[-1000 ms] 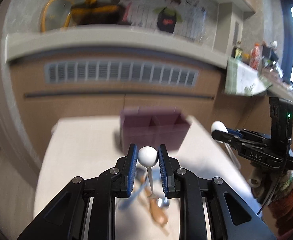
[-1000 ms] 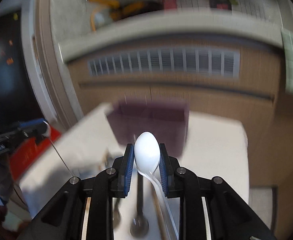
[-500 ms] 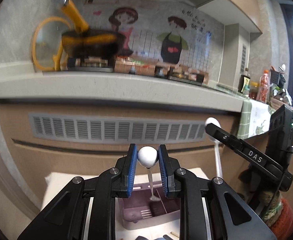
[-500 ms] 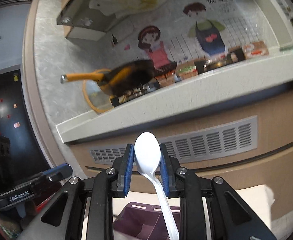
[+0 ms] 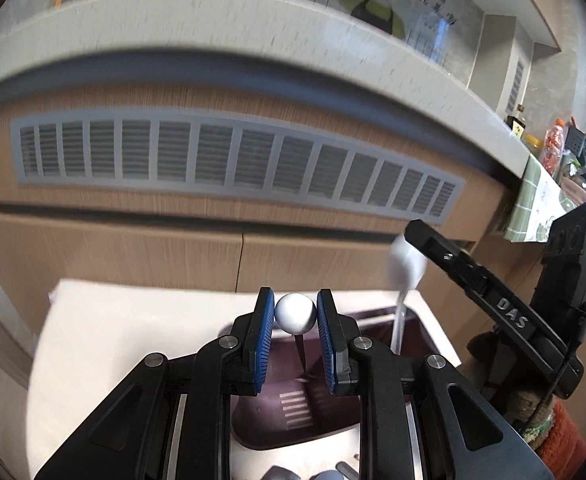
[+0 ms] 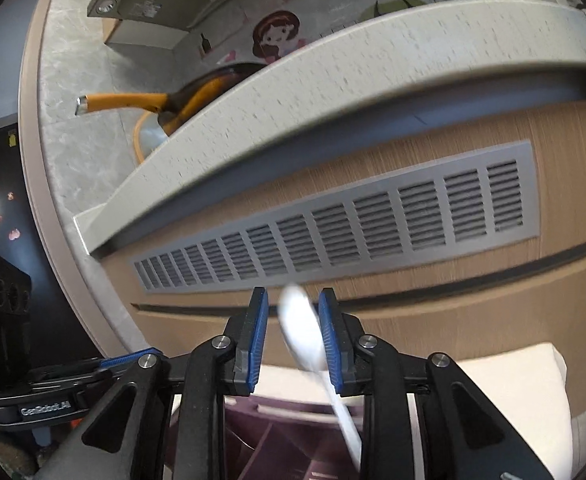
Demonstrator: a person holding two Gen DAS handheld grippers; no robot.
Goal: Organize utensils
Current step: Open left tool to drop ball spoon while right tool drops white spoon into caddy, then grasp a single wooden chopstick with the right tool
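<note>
My left gripper (image 5: 295,317) pinches the round white head of a utensil (image 5: 295,318) between its blue pads, the thin stem hanging down into the purple caddy (image 5: 421,330). The caddy sits at the far right corner of the white table (image 5: 105,320). My right gripper (image 6: 293,332) has its jaws spread a little wider than the white spoon (image 6: 303,338) between them (blurred, leaning toward the right pad; I cannot tell if it touches). The spoon's handle points down at the caddy.
</note>
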